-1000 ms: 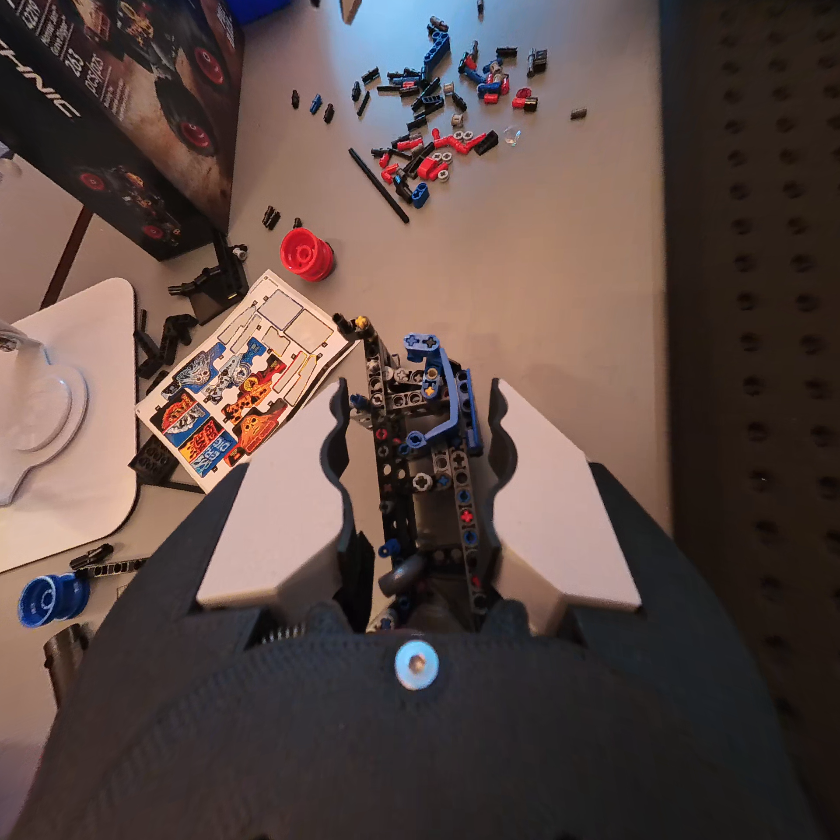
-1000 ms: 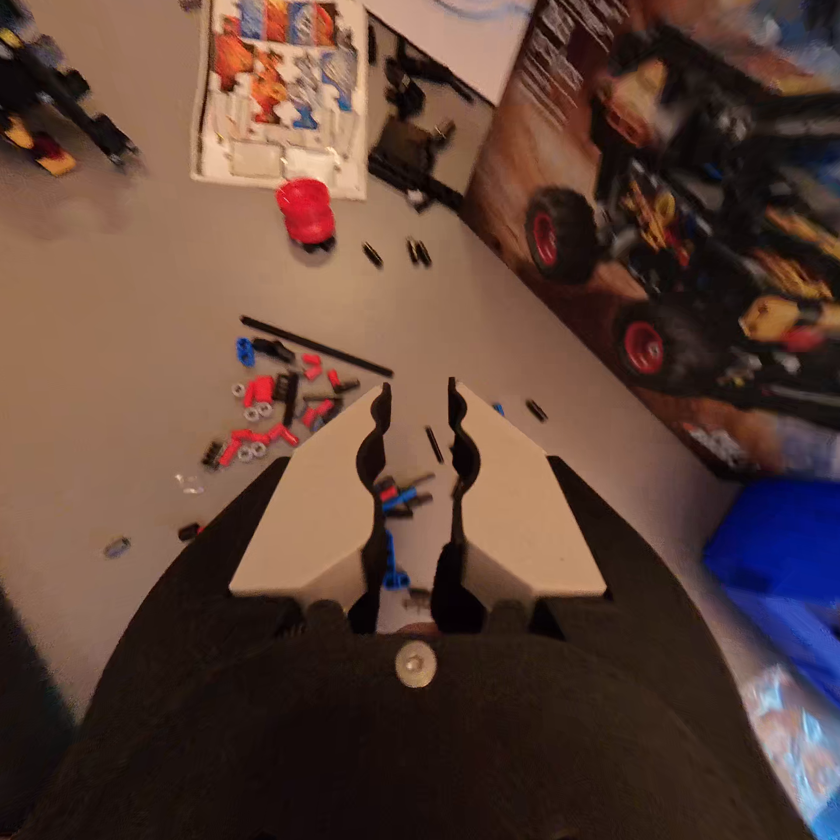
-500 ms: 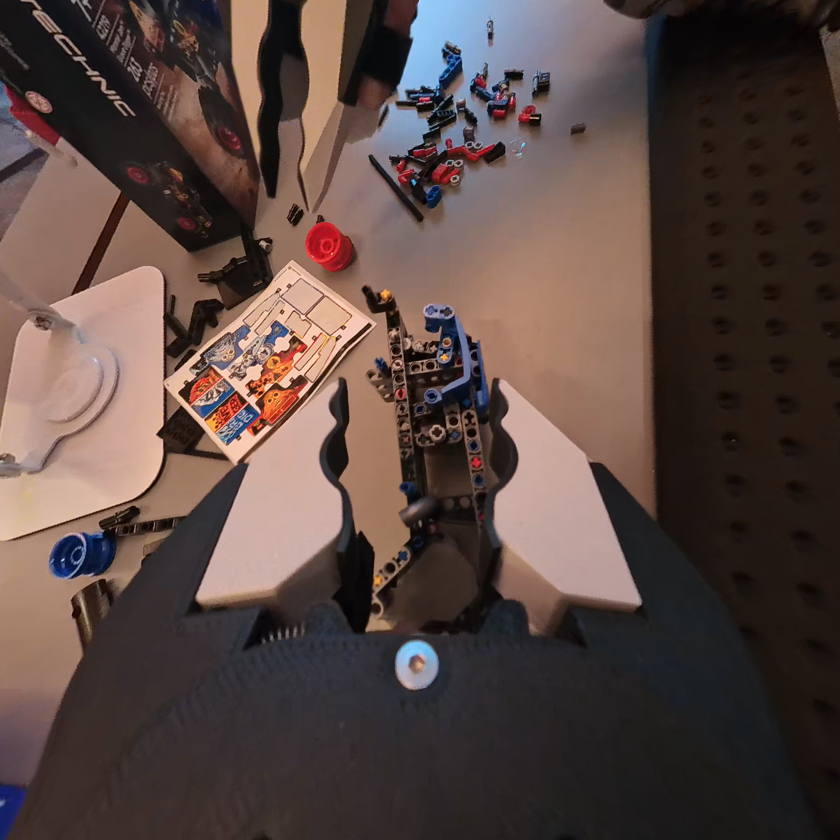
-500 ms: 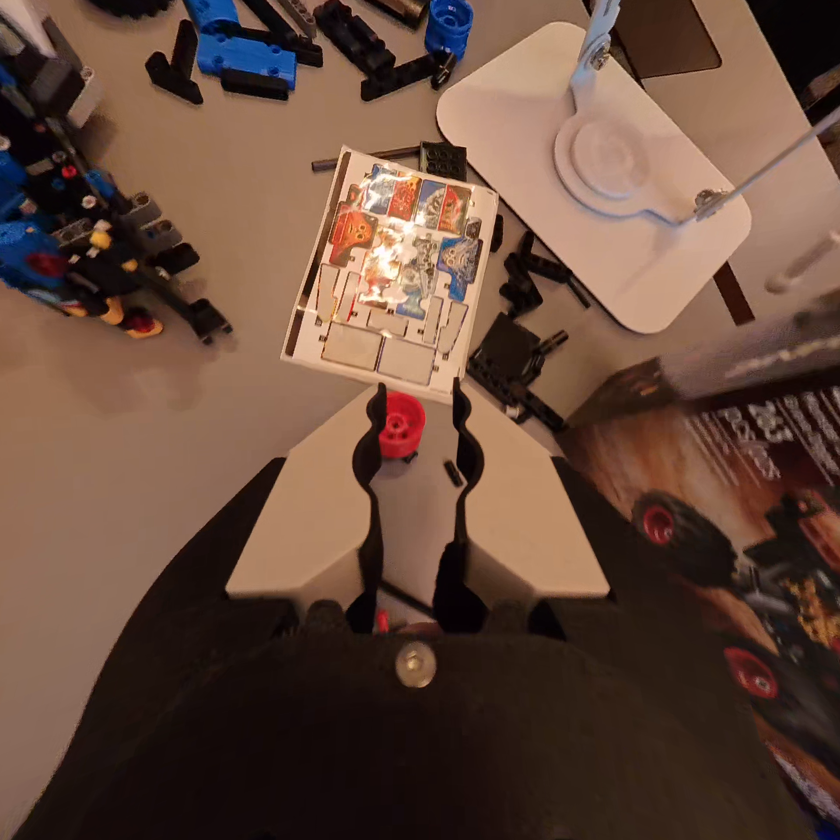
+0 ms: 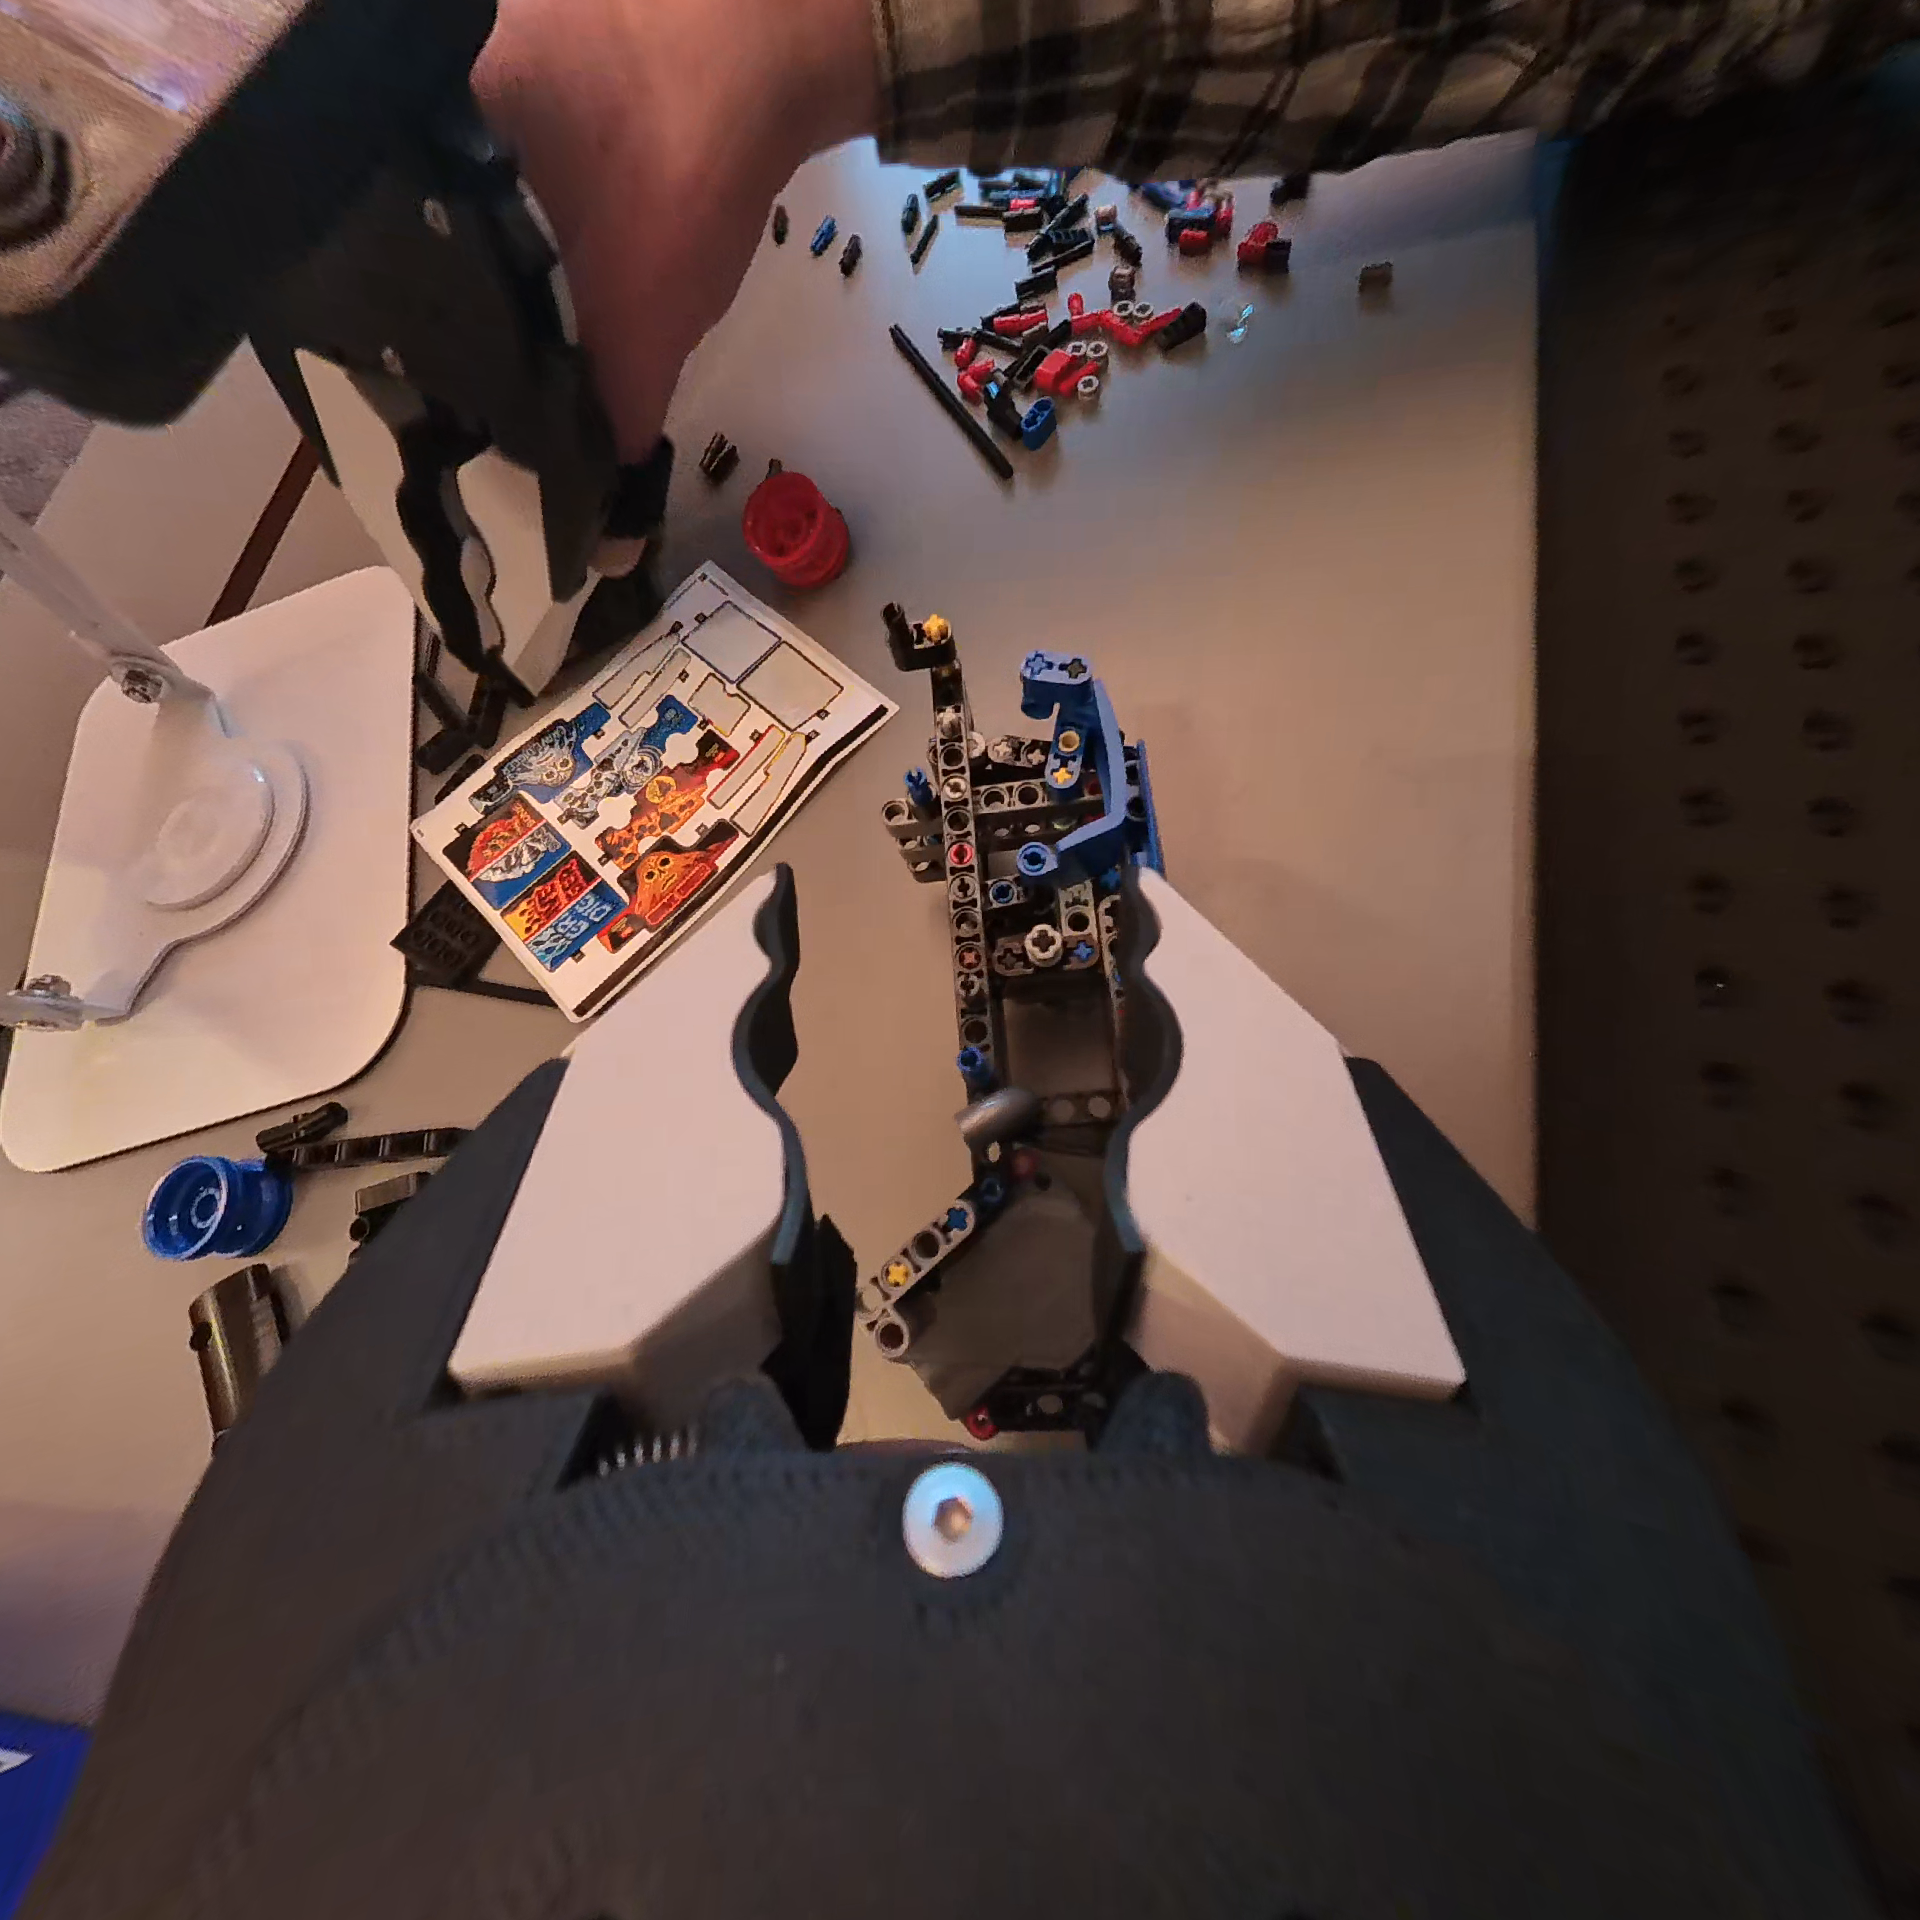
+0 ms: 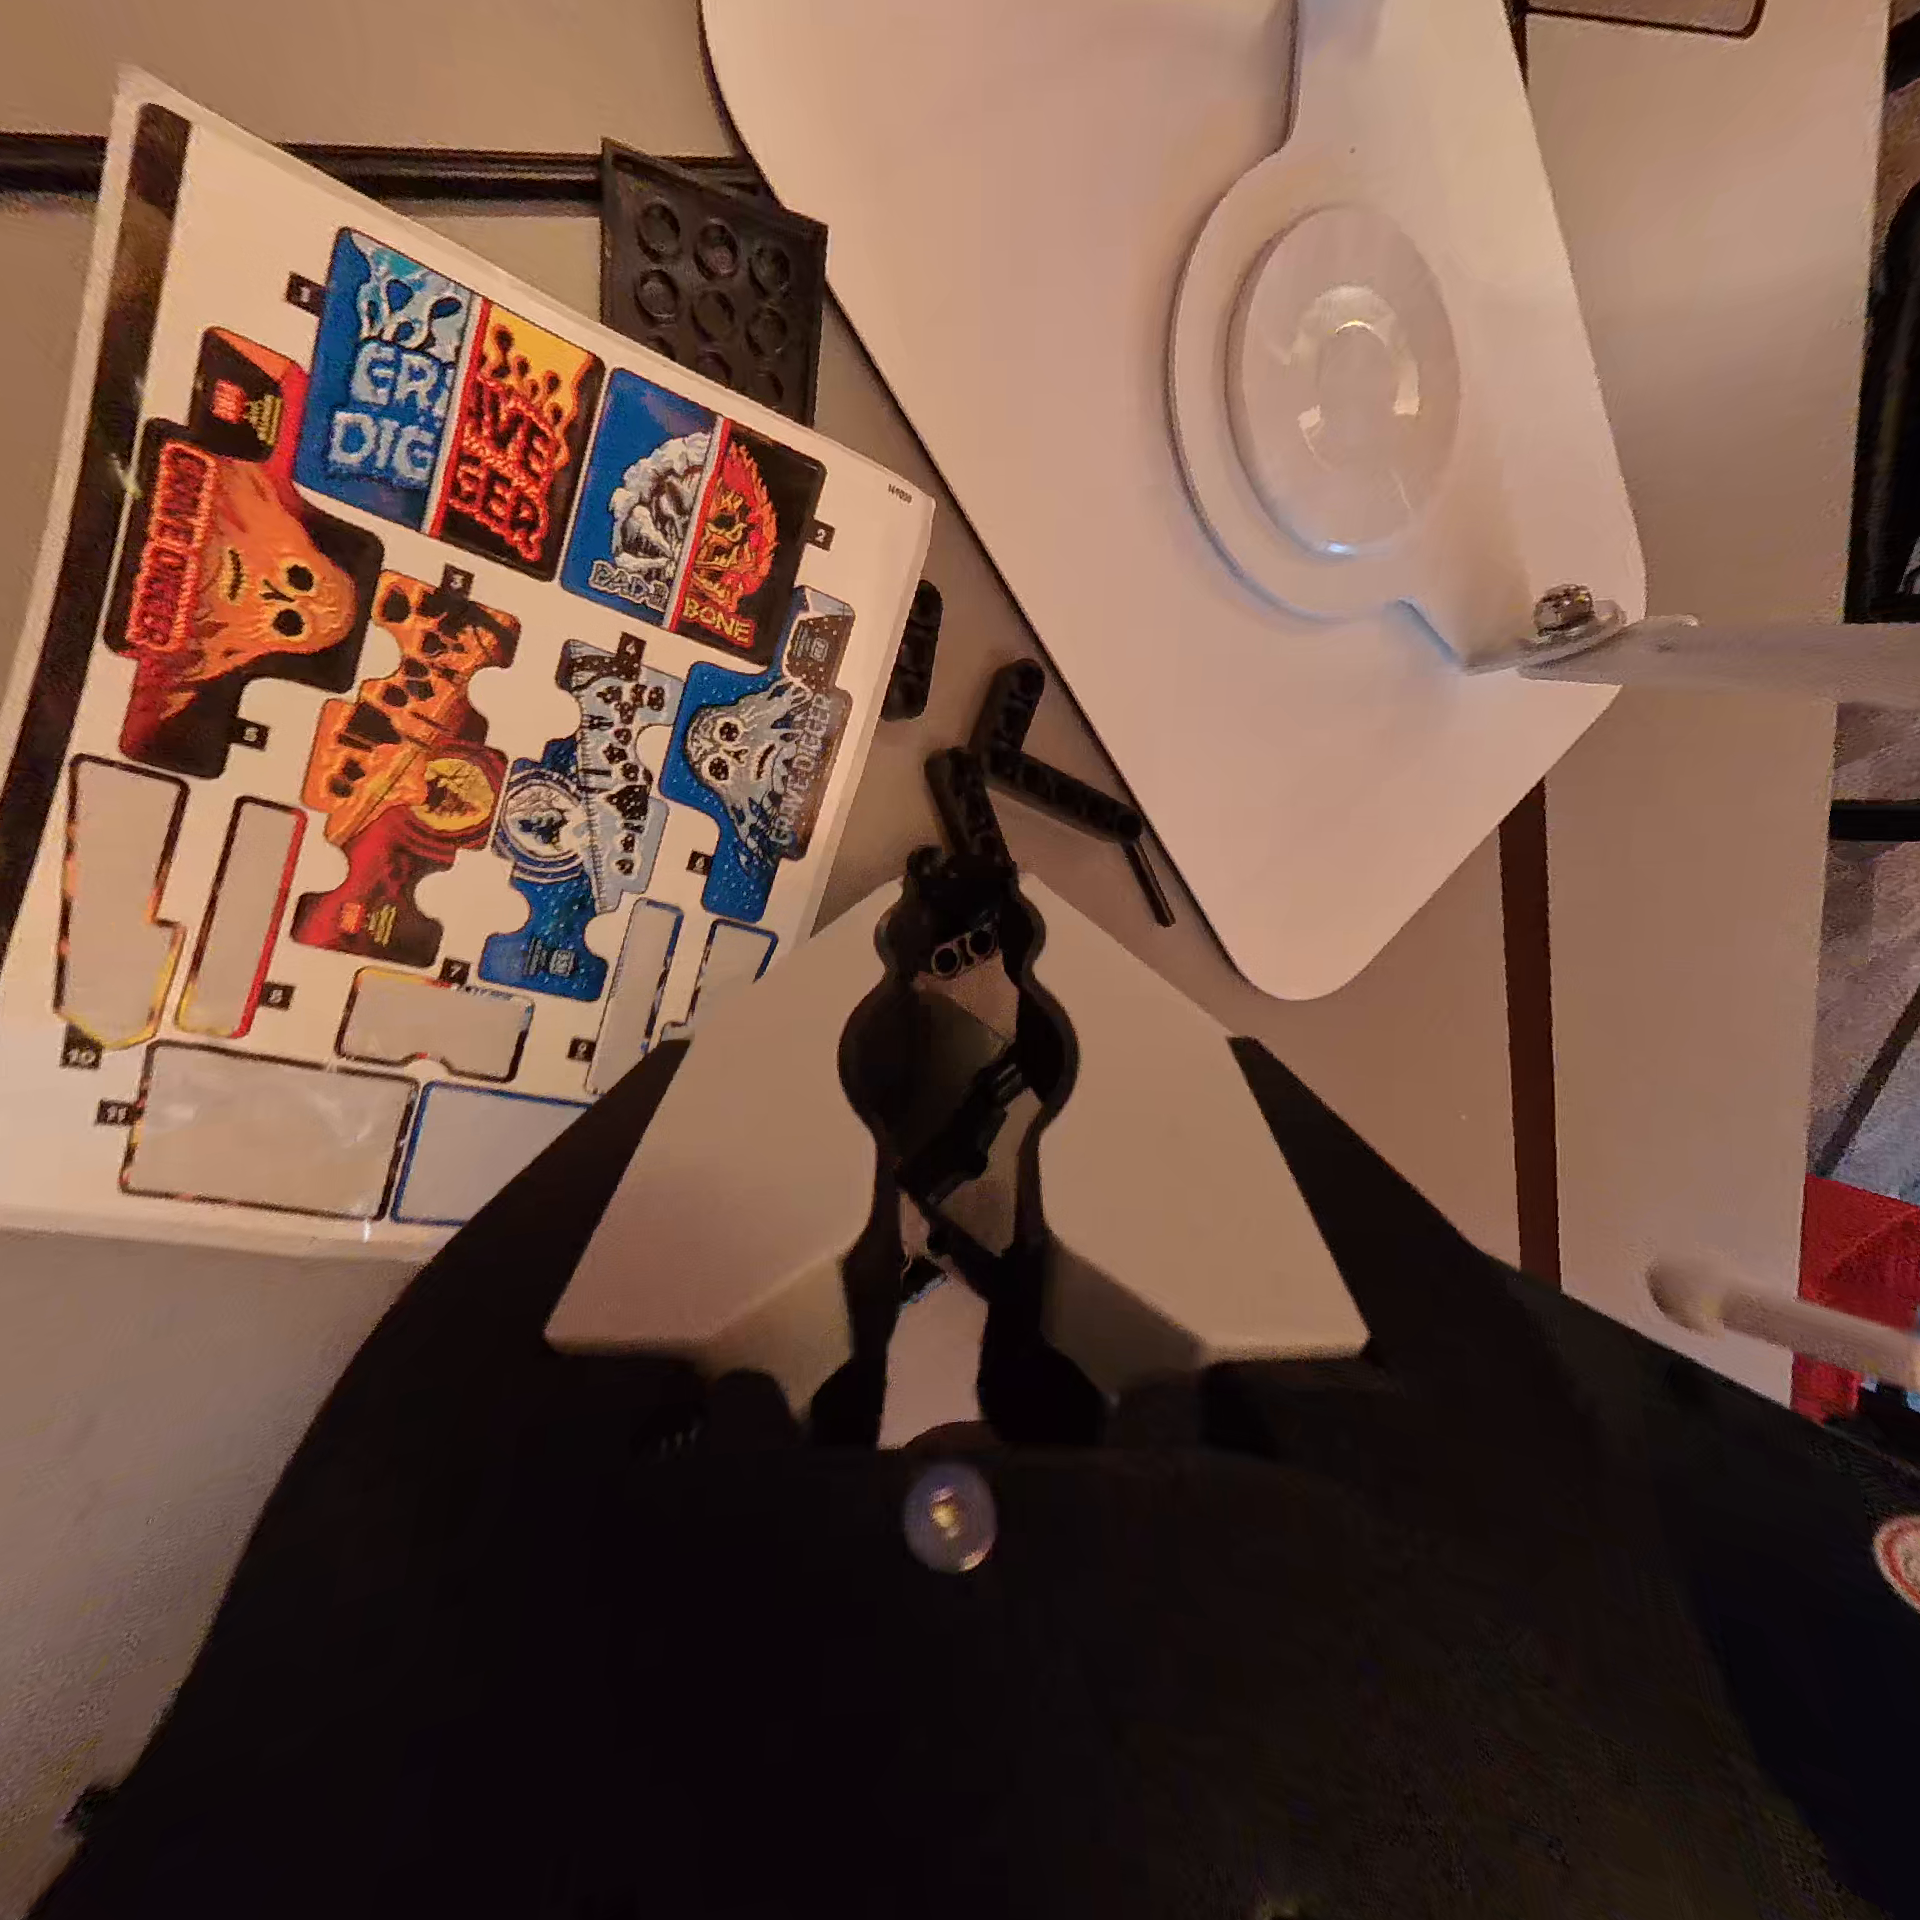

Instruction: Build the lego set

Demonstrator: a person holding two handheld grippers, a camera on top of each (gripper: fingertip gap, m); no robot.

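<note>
The partly built grey, black and blue chassis (image 5: 1039,883) lies on the table between the fingers of my left gripper (image 5: 956,894). That gripper is open: the chassis lies against the right finger and clear of the left one. My right gripper (image 6: 964,894) is low over the table beside the sticker sheet (image 6: 416,675). Its fingers are closed onto a black lego piece (image 6: 961,948) whose body runs back between the pads. In the left wrist view the right gripper (image 5: 478,644) points down at the sheet's far corner (image 5: 644,800), held by a hand with a plaid sleeve.
A red wheel hub (image 5: 795,530) and a pile of small red, black and blue parts (image 5: 1081,332) lie beyond the chassis. A white stand base (image 5: 208,883) is at the left, with a blue hub (image 5: 213,1210) in front. Black angled beams (image 6: 997,748) lie by the base edge. A dark pegboard (image 5: 1725,727) borders the right. The tips of one gripper are about 25 cm away from the tips of the other. From the right gripper's tips to the red wheel hub (image 5: 795,530) is close to 12 cm.
My right gripper moved from the parts pile, past the red hub, down to the black pieces by the sticker sheet and narrowed on one. My left gripper drew back from the chassis.
</note>
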